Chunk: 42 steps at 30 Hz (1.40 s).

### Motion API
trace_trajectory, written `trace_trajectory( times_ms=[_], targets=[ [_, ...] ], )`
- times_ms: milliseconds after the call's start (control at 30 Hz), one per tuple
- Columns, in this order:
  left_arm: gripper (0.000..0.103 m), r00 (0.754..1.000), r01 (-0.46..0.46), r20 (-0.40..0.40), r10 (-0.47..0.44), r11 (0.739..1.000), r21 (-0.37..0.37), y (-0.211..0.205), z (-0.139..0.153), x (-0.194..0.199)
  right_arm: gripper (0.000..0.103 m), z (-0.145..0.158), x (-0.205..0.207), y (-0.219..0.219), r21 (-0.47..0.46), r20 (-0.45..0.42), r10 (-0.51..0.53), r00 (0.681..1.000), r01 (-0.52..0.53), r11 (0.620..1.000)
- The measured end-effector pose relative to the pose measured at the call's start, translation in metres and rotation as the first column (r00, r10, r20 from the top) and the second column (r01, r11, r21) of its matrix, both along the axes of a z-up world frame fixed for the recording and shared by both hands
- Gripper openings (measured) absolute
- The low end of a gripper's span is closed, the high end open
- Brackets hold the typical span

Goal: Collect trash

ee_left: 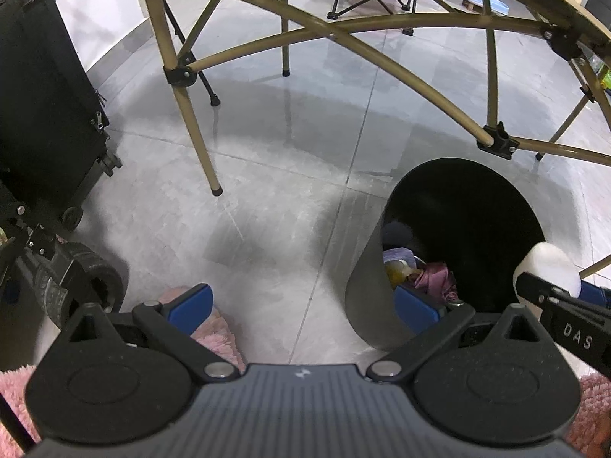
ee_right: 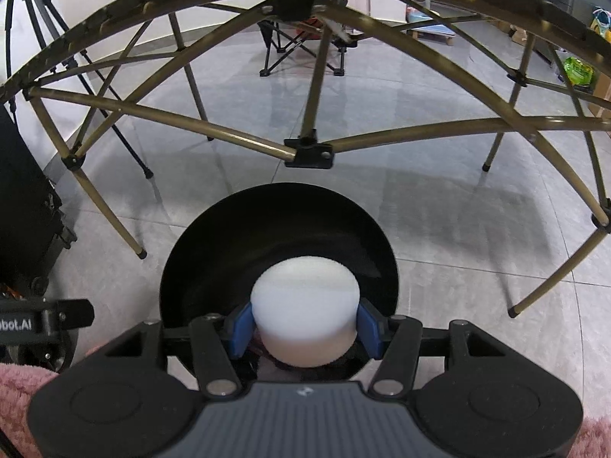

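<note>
my right gripper [ee_right: 304, 326] clamped the white foam puck [ee_right: 305, 305] over the black bin [ee_right: 198, 267] for dropping; left gripper [ee_left: 301, 307] gaped empty.

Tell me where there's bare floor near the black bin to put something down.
Bare tiles lie left of the black bin, between it and the table leg. Crowded: the wheeled black case far left, and the bin's bottom, holding wrappers.

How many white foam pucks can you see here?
1: the white foam puck sits clamped in the right tool, above the black bin. Others may be hidden among the bin's trash.
</note>
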<state>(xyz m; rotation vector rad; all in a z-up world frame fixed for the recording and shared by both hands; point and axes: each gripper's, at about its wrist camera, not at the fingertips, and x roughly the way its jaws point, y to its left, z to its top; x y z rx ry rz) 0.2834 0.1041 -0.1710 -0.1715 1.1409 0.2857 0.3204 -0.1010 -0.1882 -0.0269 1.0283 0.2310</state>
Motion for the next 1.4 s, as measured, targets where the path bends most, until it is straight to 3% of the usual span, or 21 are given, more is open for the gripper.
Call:
trace_trajectory(
  times_ms=[667,700,800,1400],
  targets=[
    [0.103,0.999,-0.021,-0.032,0.021,1.000,0.007,0.011,-0.010,0.001,0.057,-0.008,0.037,0.026,0.011,-0.021,0.041,0.999,-0.040,0.999],
    [0.103,0.999,-0.020,-0.032,0.021,1.000,0.007,0.011,-0.011,0.001,0.061,-0.008,0.037,0.026,0.015,-0.021,0.041,0.999,-0.041,0.999],
    [0.103,0.999,-0.019,-0.035,0.020,1.000,0.008,0.011,-0.011,0.001,0.103,-0.009,0.040,0.025,0.023,-0.029,0.042,0.999,-0.041,0.999],
    [0.103,1.000,-0.009,0.009,0.008,1.000,0.012,0.009,-0.002,-0.005,0.103,-0.002,0.035,0.016,0.010,0.009,0.029,1.000,-0.029,1.000]
  ],
)
